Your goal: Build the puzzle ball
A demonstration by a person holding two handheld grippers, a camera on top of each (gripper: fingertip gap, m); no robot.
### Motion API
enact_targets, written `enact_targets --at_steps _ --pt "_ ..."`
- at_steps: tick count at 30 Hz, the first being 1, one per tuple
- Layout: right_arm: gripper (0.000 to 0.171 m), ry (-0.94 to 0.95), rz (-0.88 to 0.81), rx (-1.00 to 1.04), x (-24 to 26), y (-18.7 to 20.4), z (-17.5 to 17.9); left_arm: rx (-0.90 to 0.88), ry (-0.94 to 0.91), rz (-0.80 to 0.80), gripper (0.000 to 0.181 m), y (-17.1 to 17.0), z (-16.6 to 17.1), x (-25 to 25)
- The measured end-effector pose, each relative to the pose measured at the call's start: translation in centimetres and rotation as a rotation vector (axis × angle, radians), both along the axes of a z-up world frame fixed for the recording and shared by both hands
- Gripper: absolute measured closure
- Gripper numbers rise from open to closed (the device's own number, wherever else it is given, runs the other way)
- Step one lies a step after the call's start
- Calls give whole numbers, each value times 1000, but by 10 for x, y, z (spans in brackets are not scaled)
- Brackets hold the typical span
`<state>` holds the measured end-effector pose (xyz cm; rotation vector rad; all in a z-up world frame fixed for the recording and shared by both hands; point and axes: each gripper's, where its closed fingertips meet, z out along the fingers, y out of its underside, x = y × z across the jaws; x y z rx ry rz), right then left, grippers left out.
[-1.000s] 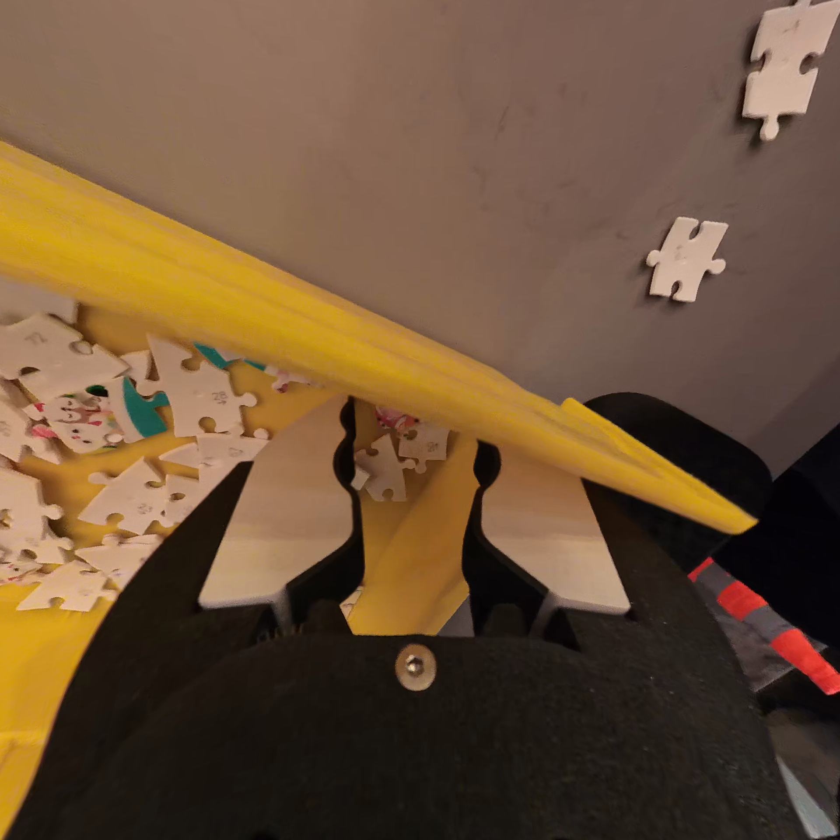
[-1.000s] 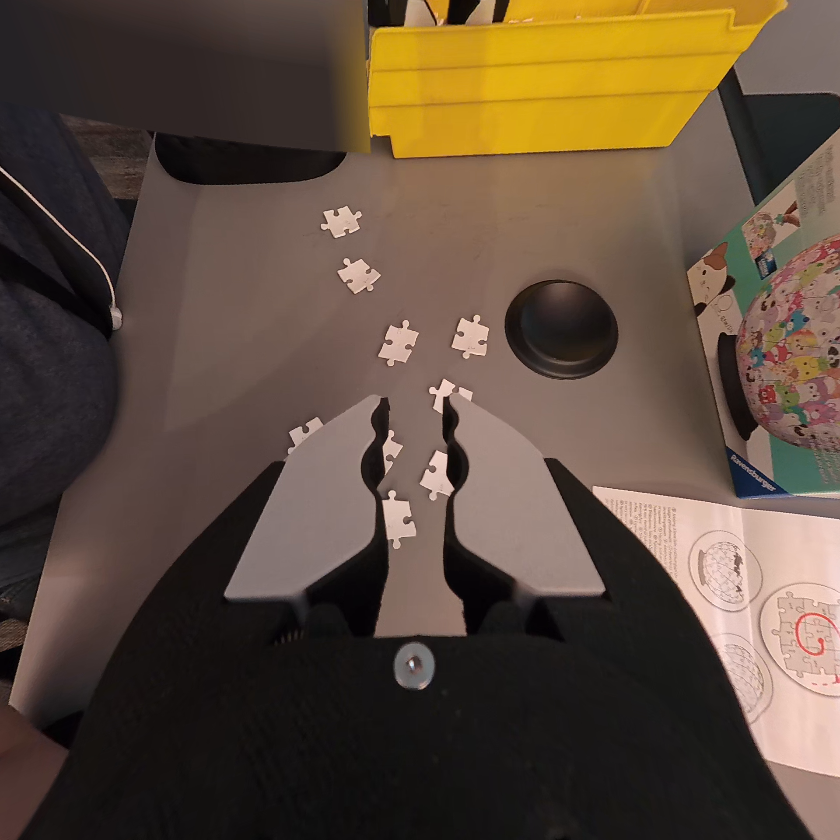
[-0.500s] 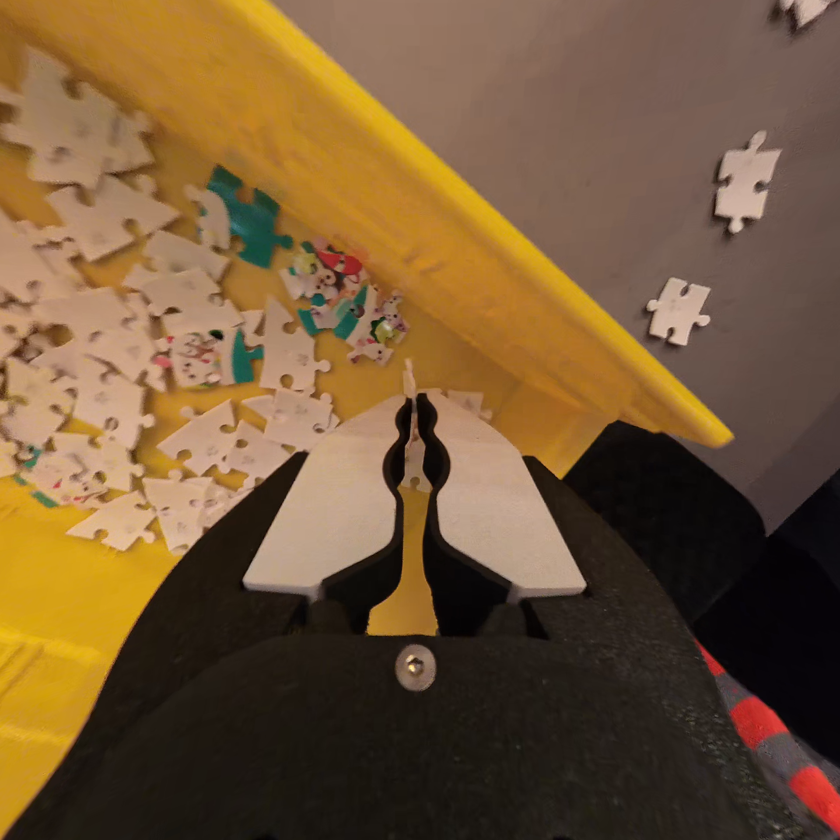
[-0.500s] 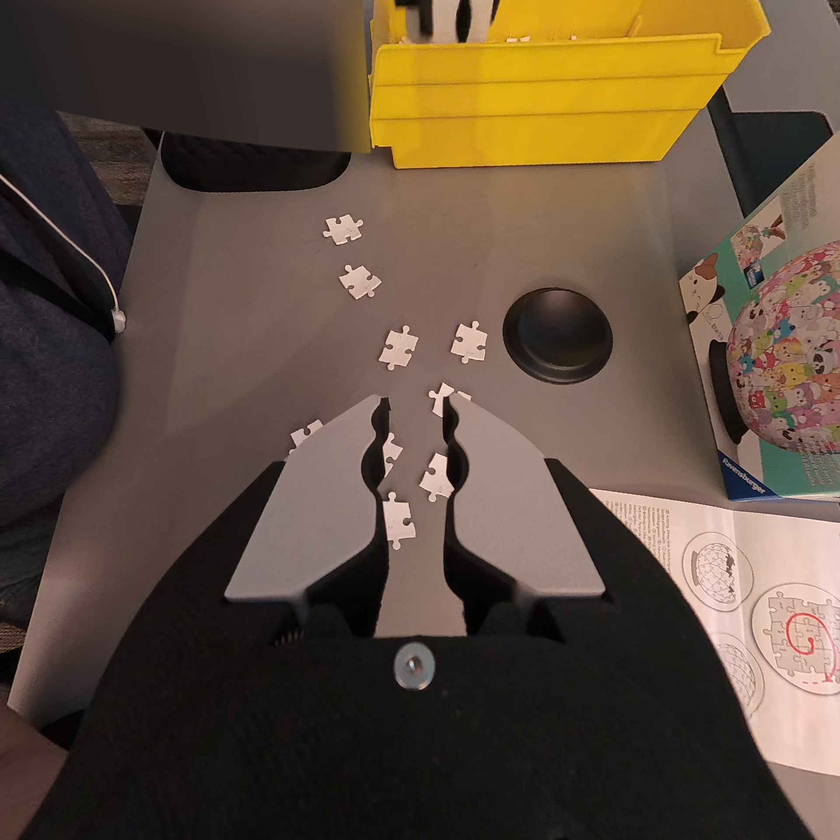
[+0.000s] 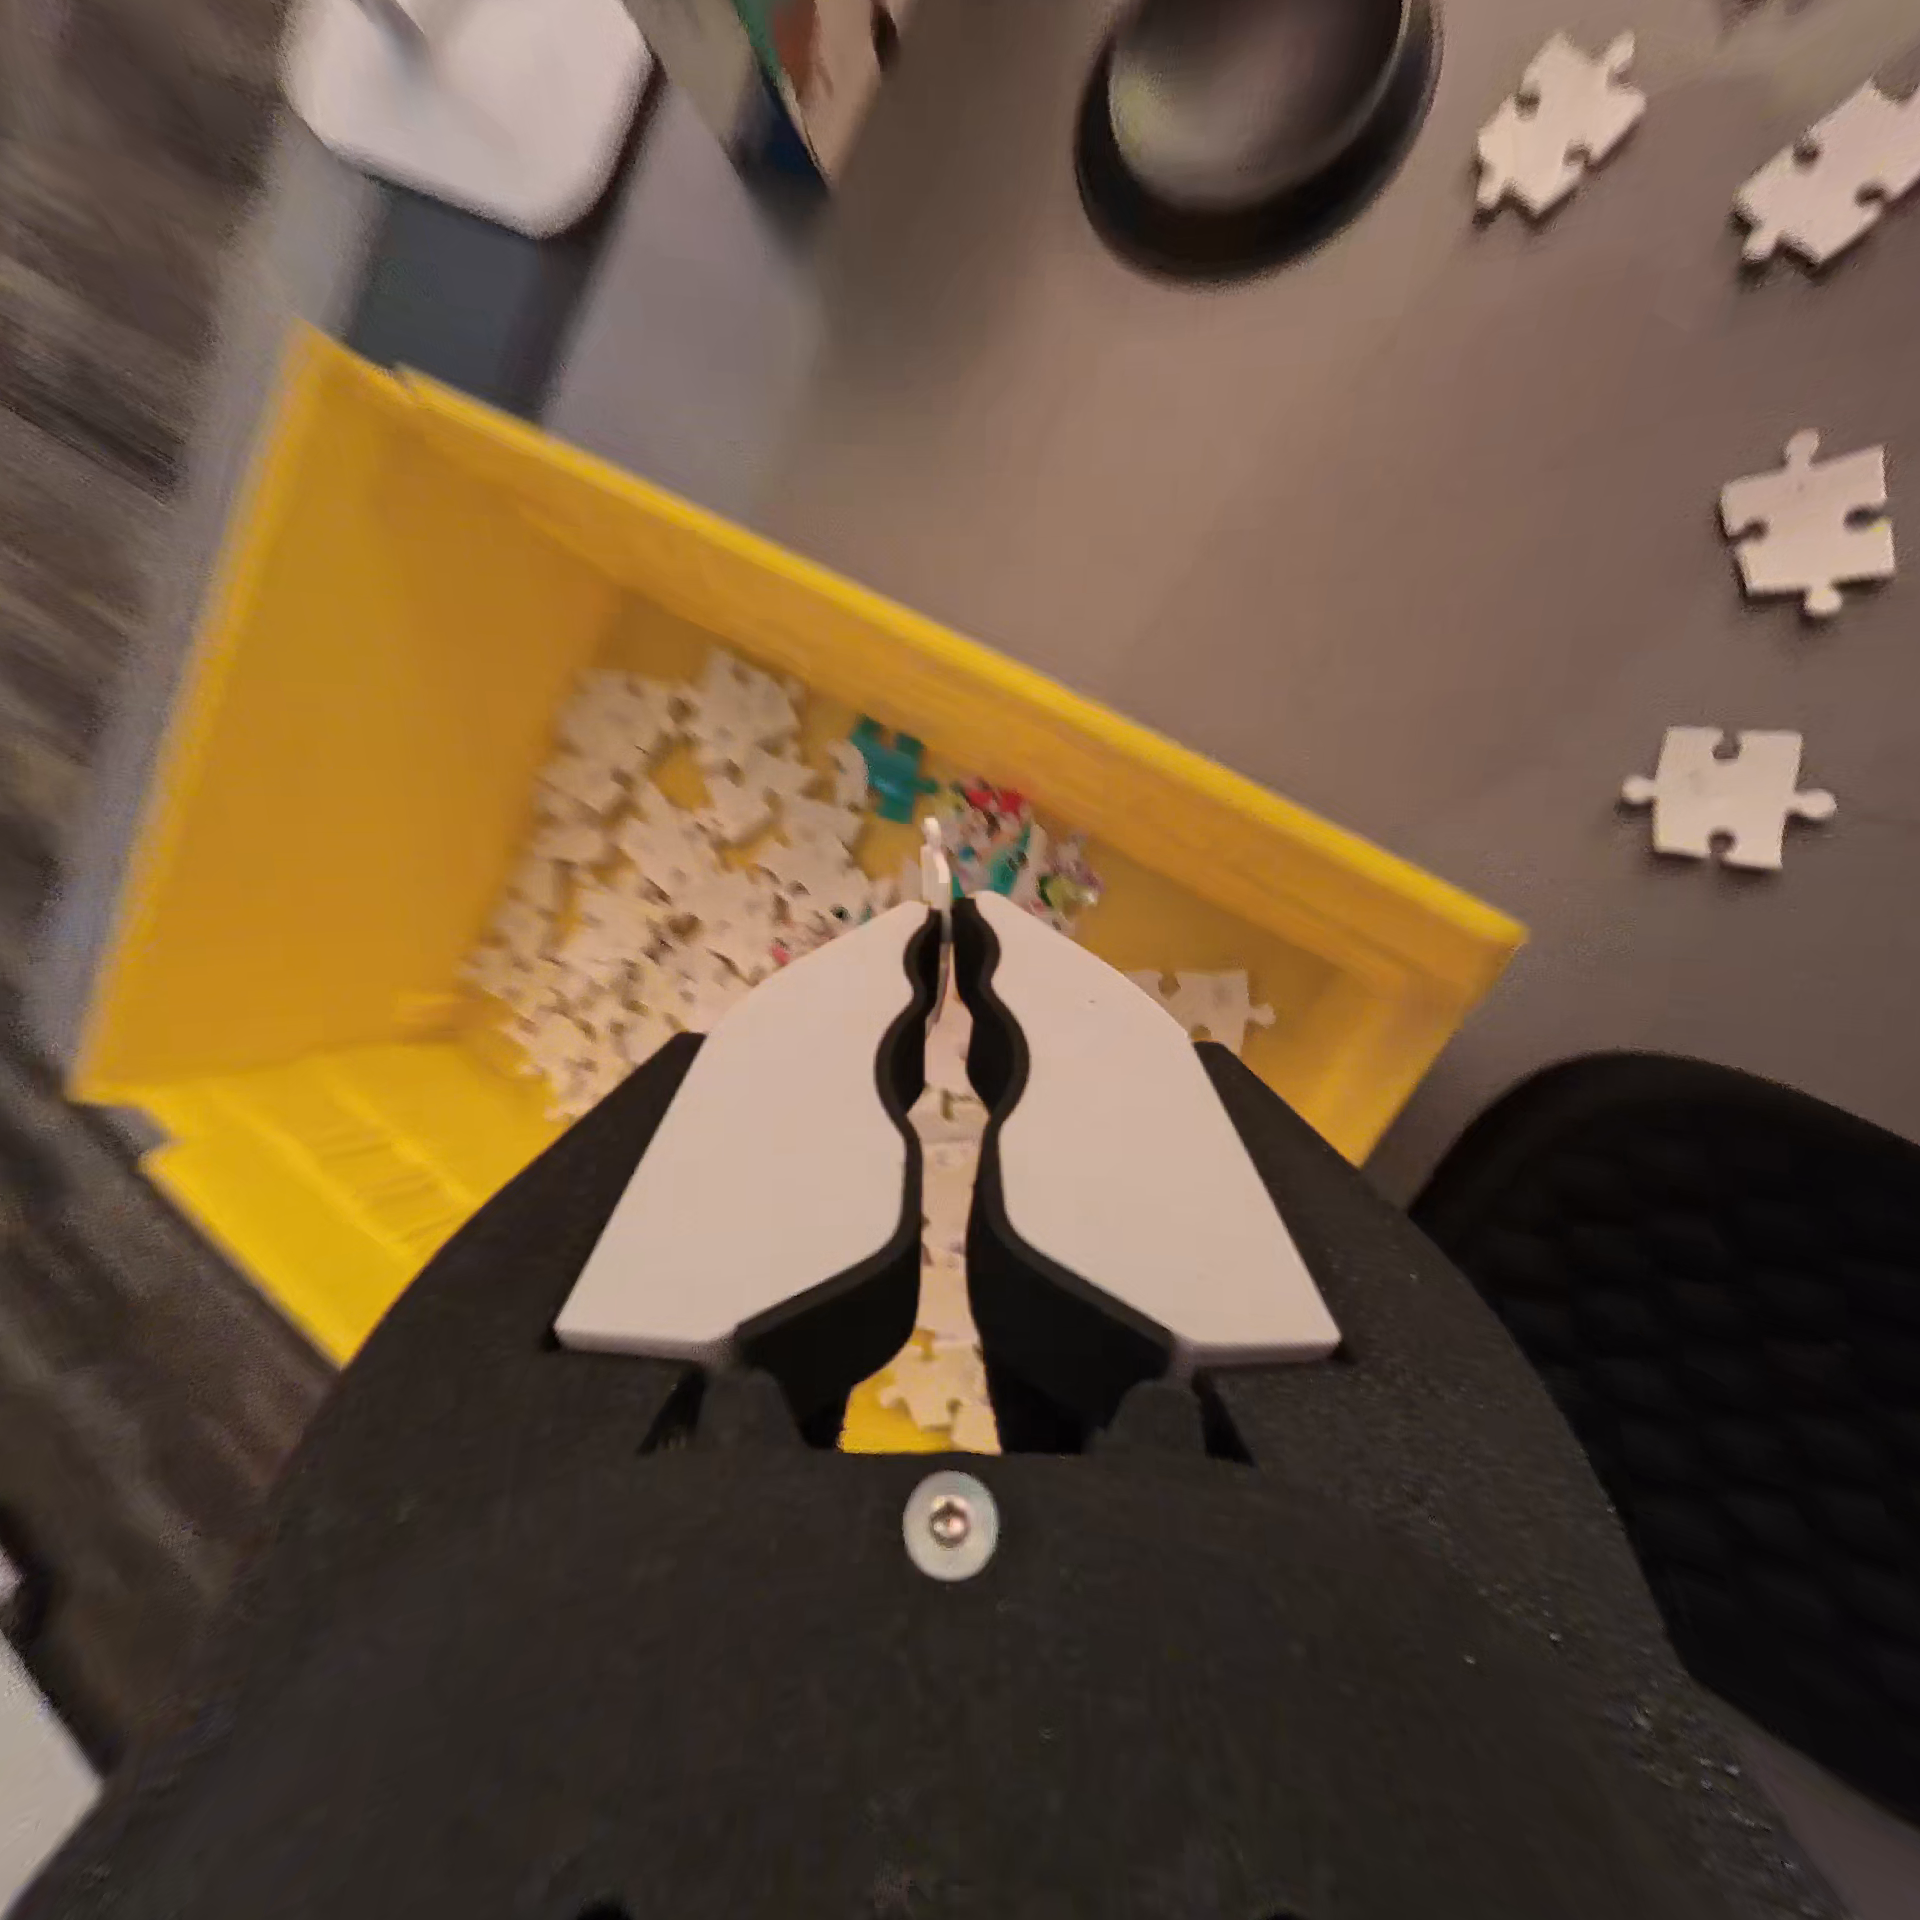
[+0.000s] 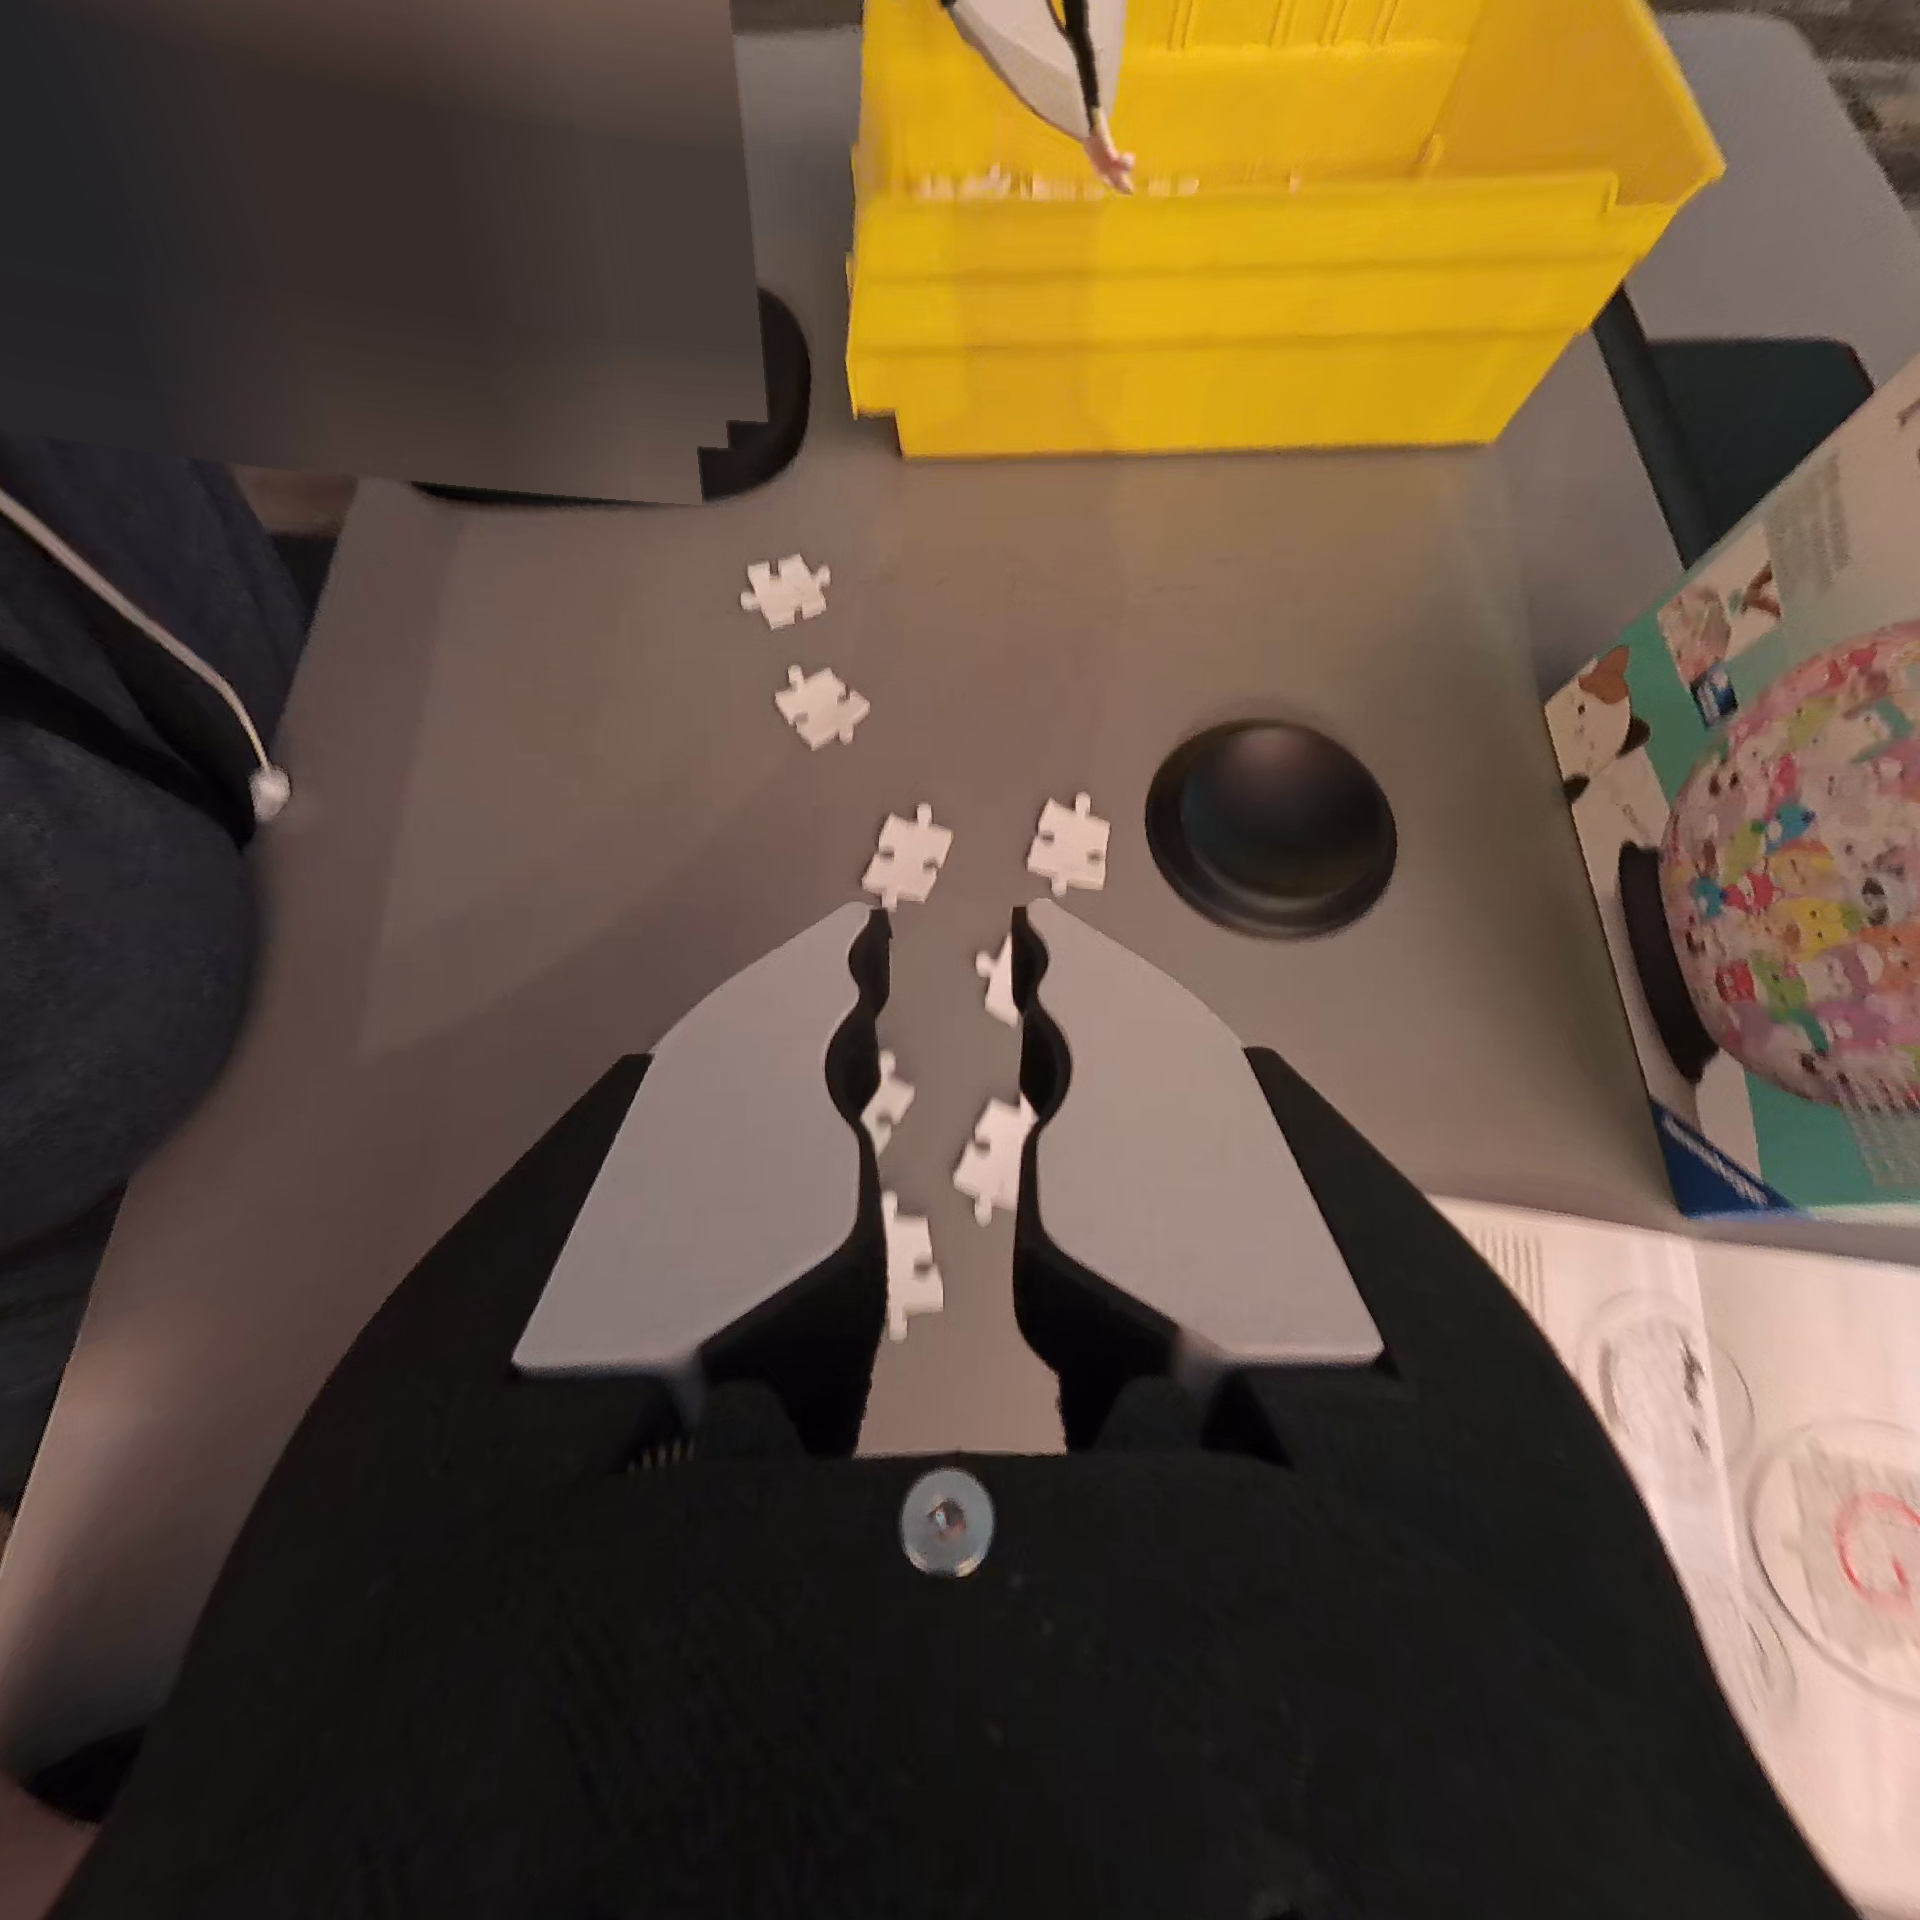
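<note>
One puzzle piece stands on edge, pinched tight in the left gripper above the yellow bin, pointing forward. Four loose pieces lie on the table. The right gripper hangs half open and empty over the table, eight pieces showing below.

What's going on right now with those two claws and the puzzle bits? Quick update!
Left gripper shut on one puzzle piece, above the yellow bin. Right gripper open, empty, over loose pieces on the table. Nothing blocking.
</note>
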<state>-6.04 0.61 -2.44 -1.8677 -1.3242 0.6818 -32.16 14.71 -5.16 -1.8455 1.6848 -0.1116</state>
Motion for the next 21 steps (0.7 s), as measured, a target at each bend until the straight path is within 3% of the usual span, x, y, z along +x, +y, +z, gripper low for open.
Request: enact_targets --at_steps 3,7,10,16,21 --pt "147 54 24 2 -15 1 3 54 -66 -62 179 -22 24 28" --pt "147 22 68 35 -25 -8 3 151 -21 -112 179 -47 32 69" --pt "147 21 90 52 -24 -16 9 118 5 -134 179 -72 9 104" --pt "147 54 81 71 -14 -21 23 115 142 -104 179 -78 -65 122" --pt "147 62 72 73 -6 -21 25 47 184 -64 179 -80 -80 120"
